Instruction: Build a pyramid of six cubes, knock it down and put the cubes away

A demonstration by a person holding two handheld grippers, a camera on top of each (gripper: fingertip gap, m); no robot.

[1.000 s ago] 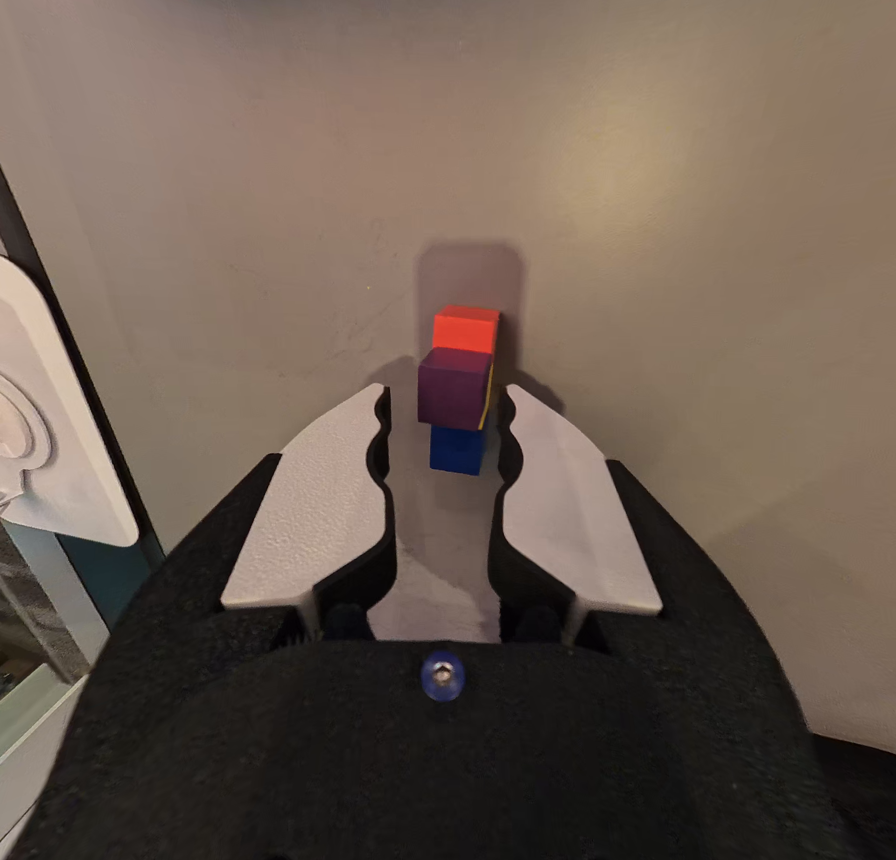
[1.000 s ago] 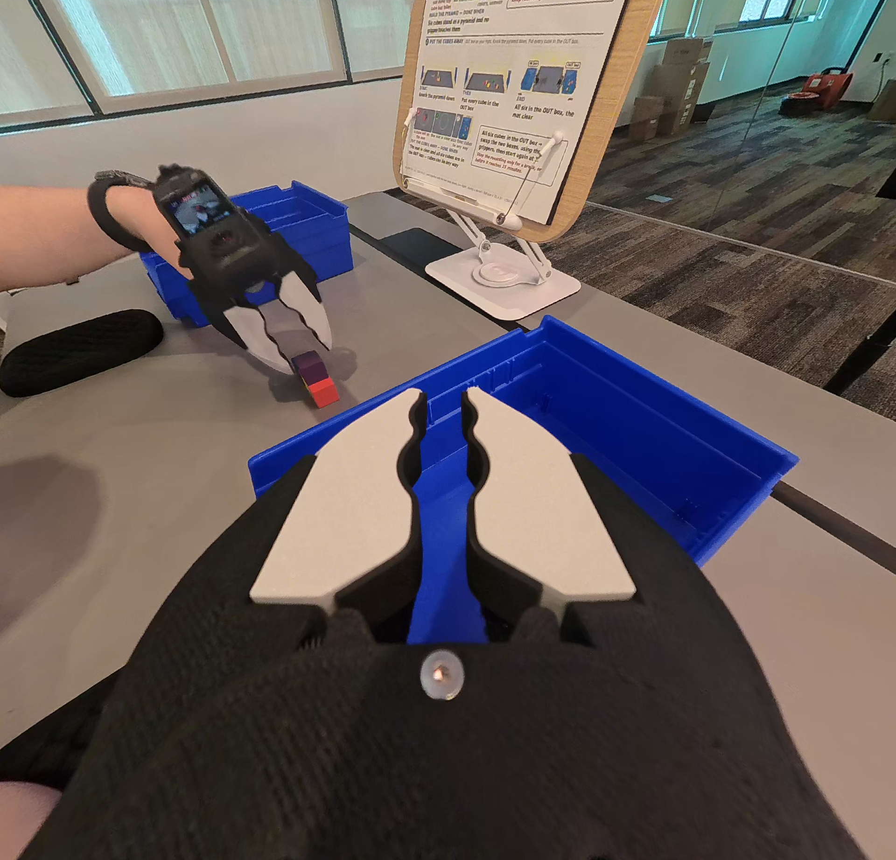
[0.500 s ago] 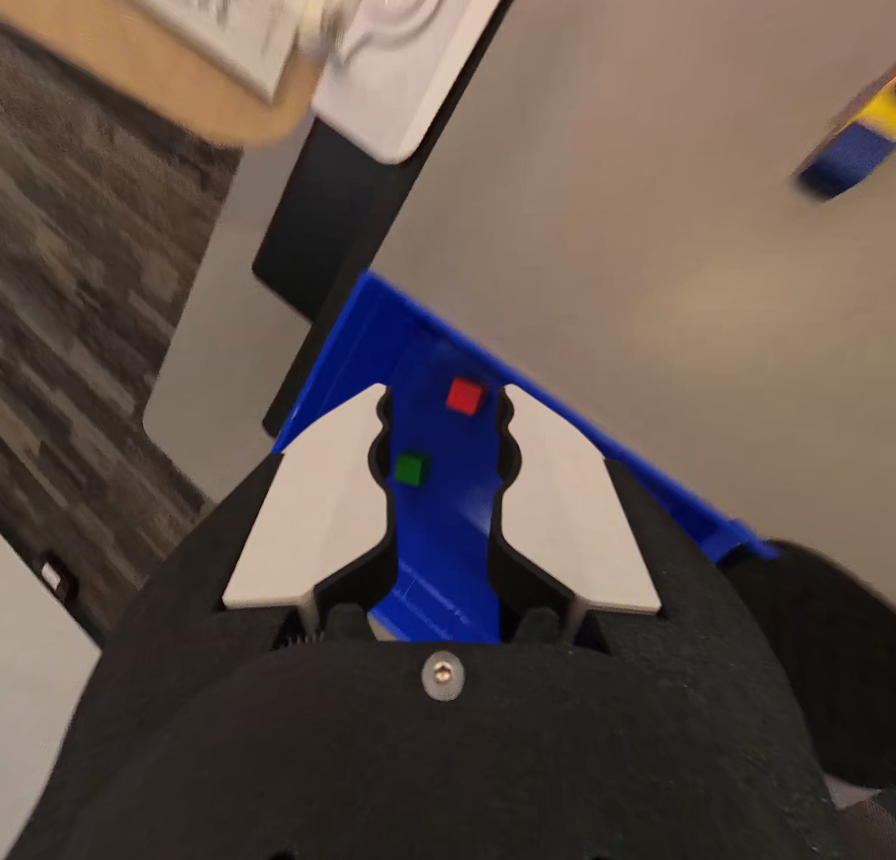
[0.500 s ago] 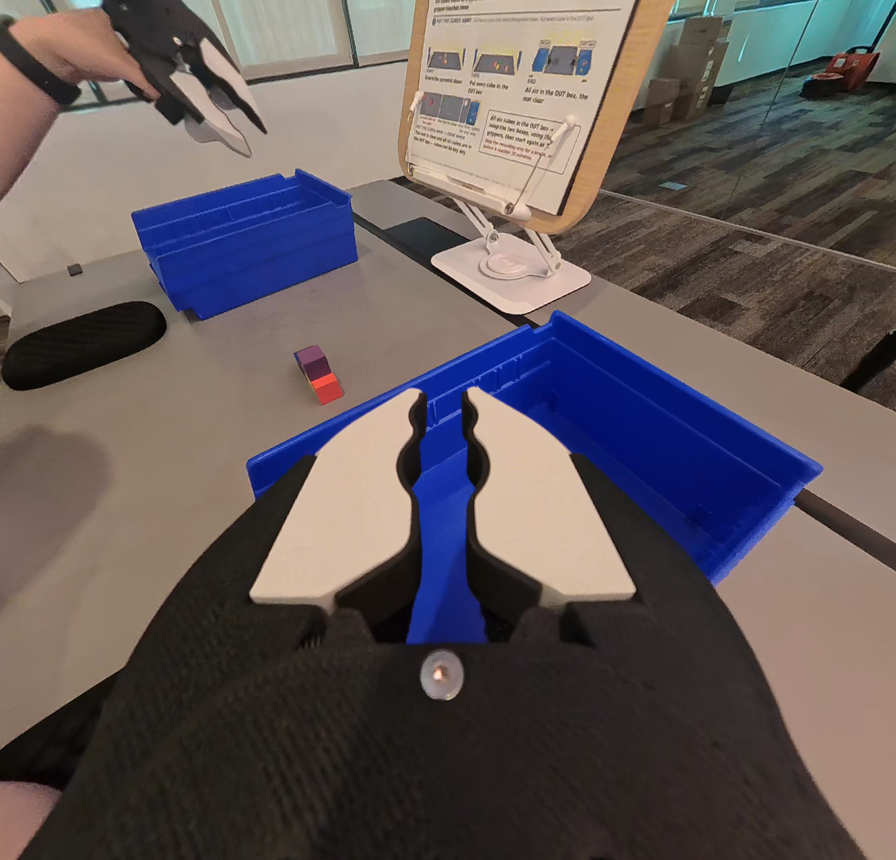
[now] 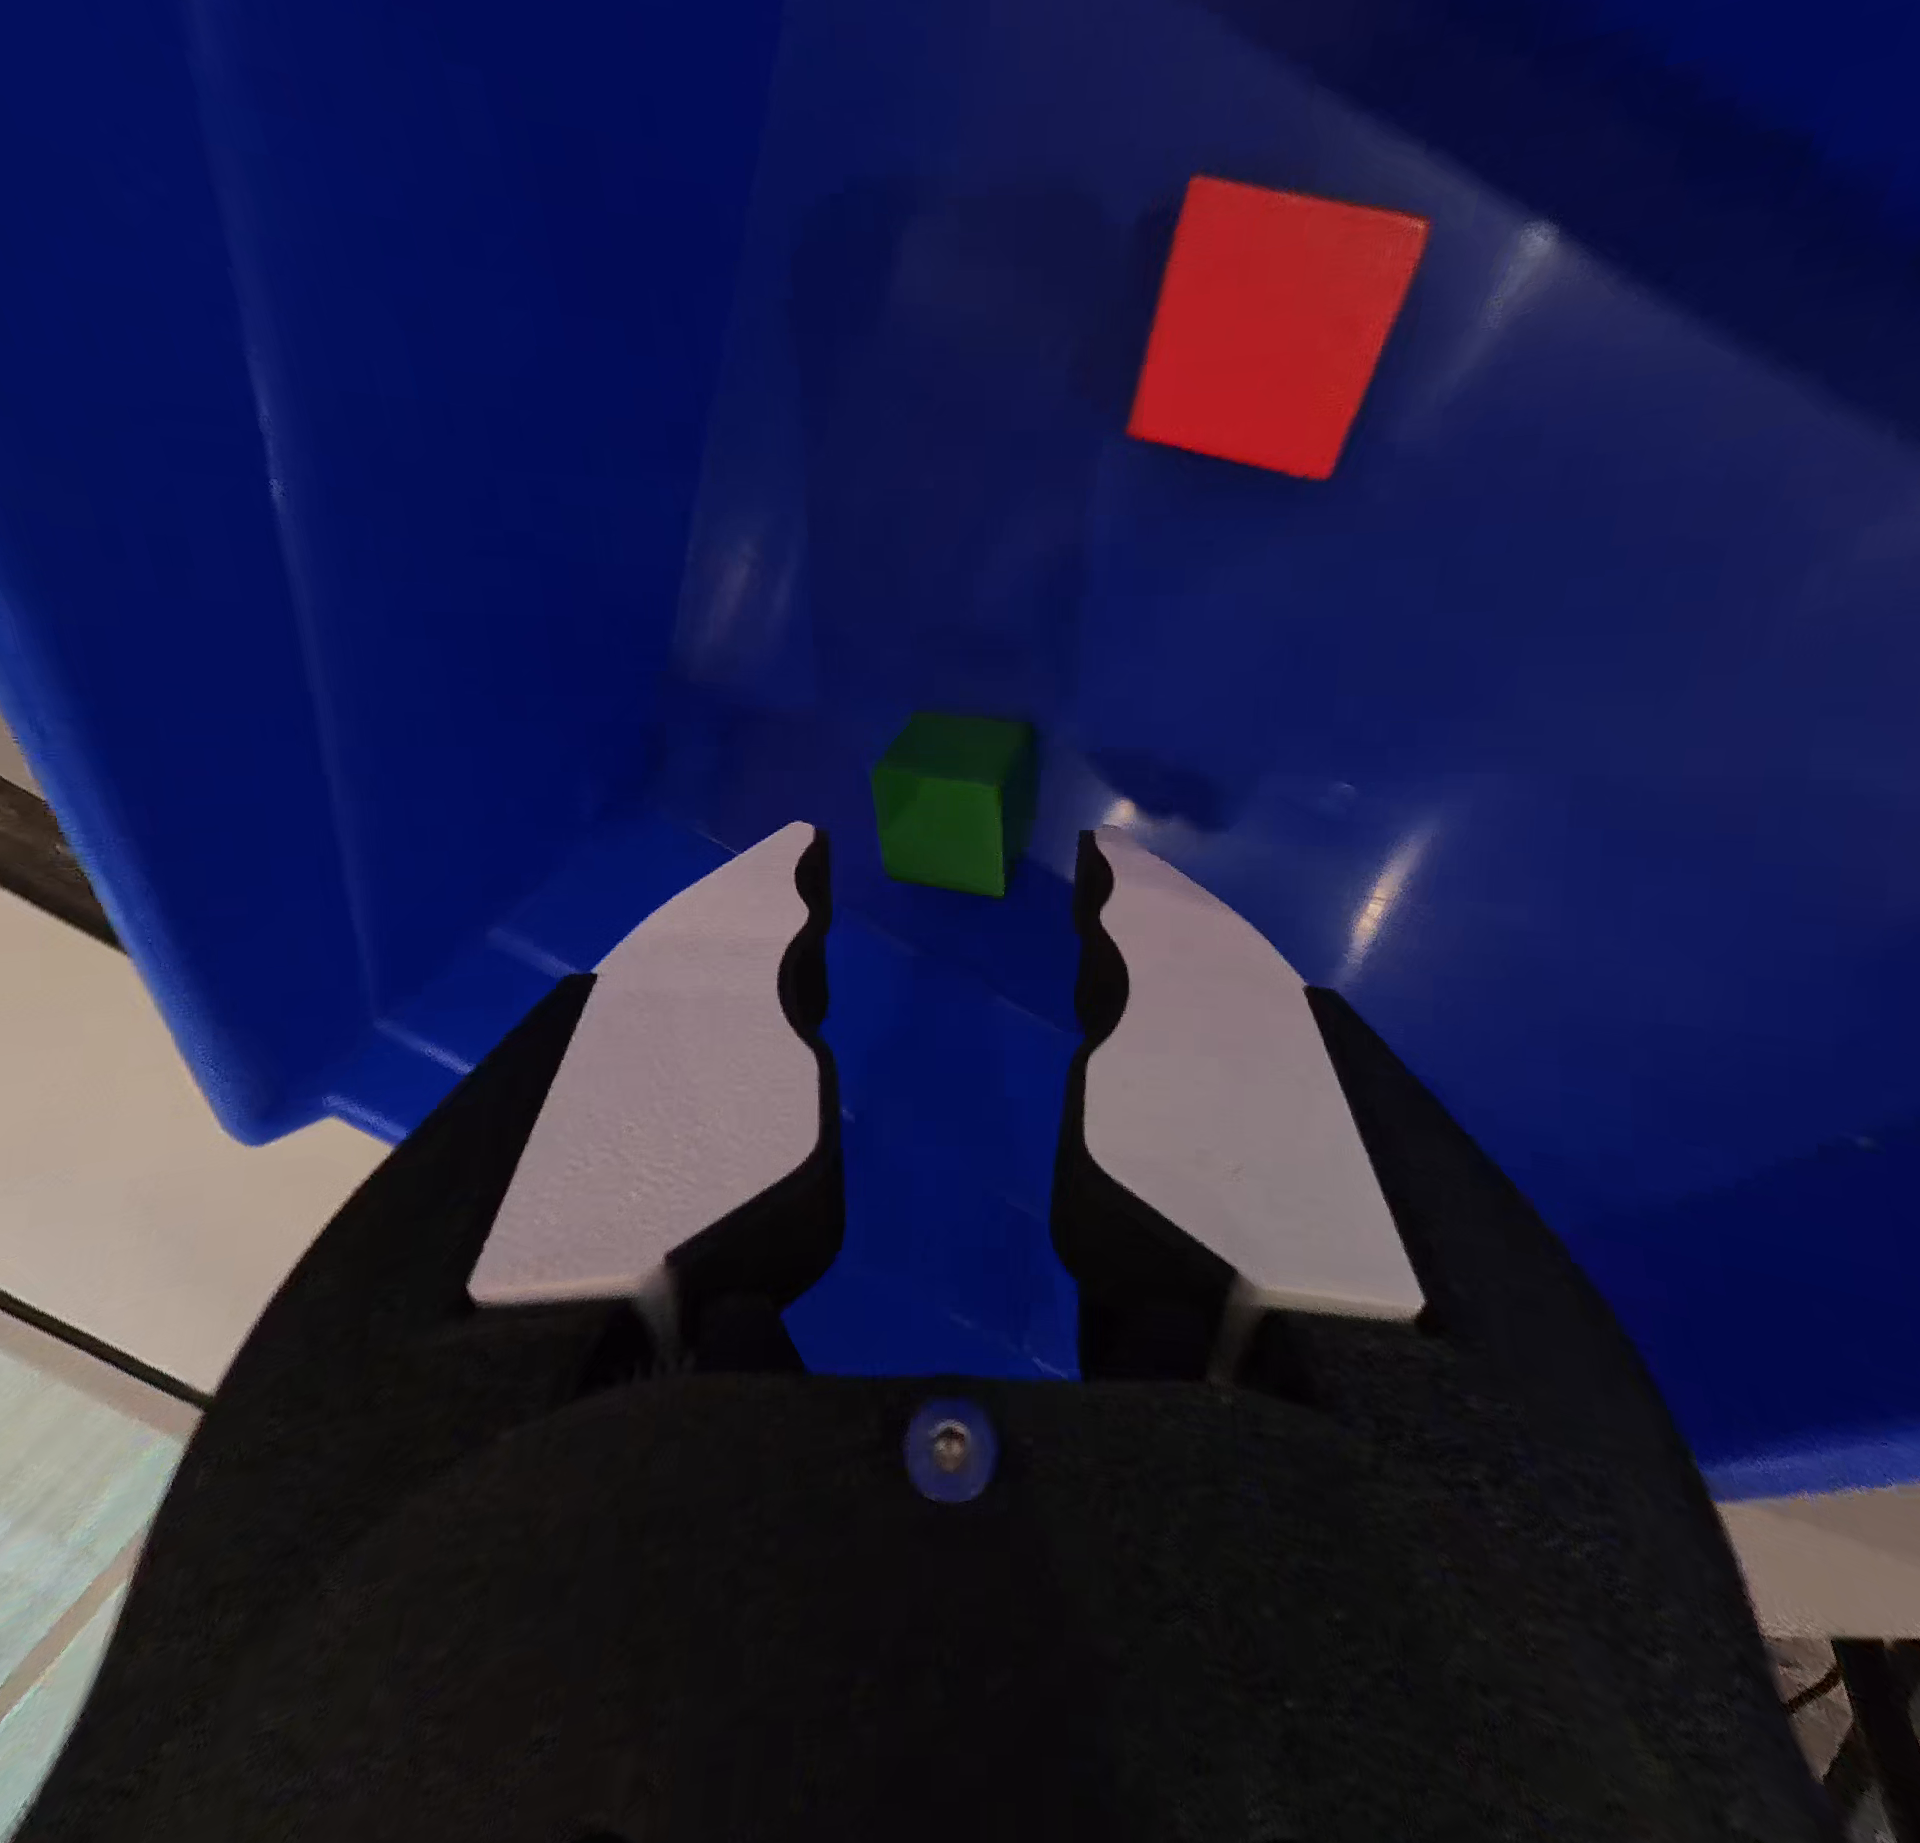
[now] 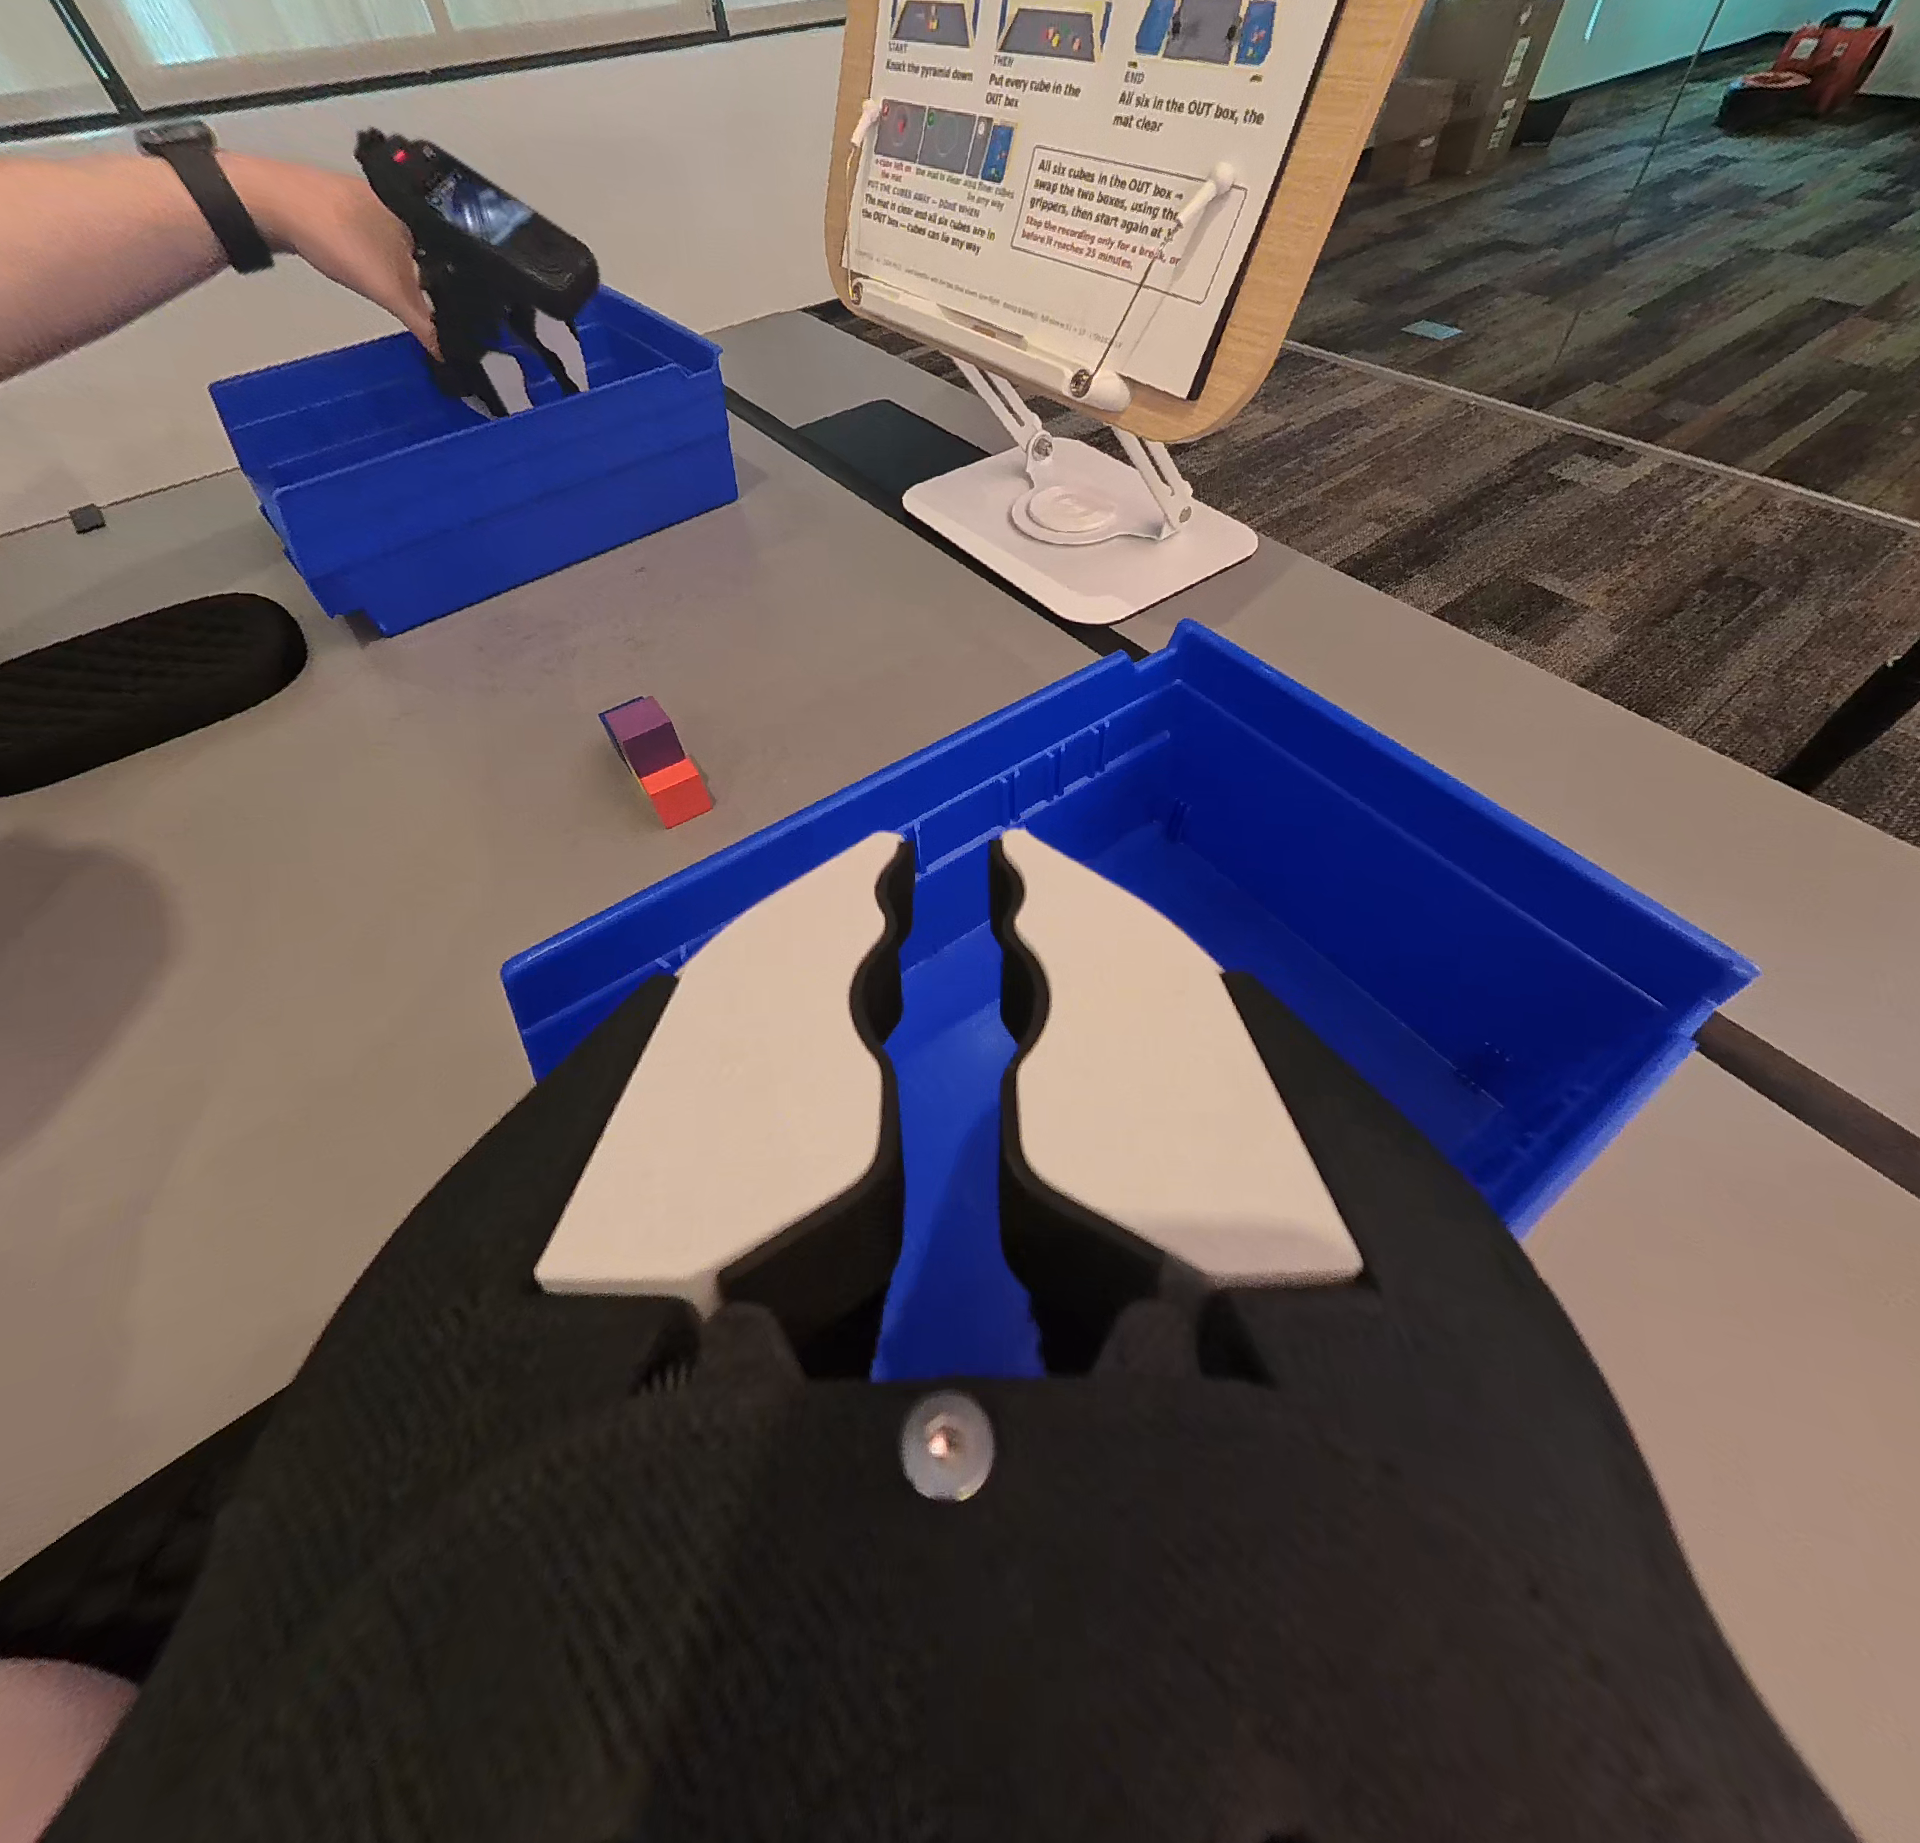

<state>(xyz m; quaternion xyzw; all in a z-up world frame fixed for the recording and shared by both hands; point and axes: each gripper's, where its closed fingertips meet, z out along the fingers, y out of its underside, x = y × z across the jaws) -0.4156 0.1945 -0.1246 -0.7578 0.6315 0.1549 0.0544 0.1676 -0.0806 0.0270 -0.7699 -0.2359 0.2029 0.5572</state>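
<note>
Left wrist view: my left gripper [image 5: 948,837] gapes empty over the green cube [image 5: 948,804], frame centre, inside the far bin [image 5: 416,443]; descending crooked could shove it into the wall.

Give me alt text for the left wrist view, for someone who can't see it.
The open left gripper reaches into a blue plastic bin, a small green cube just beyond its fingertips. A red cube lies farther in on the bin floor.
</note>
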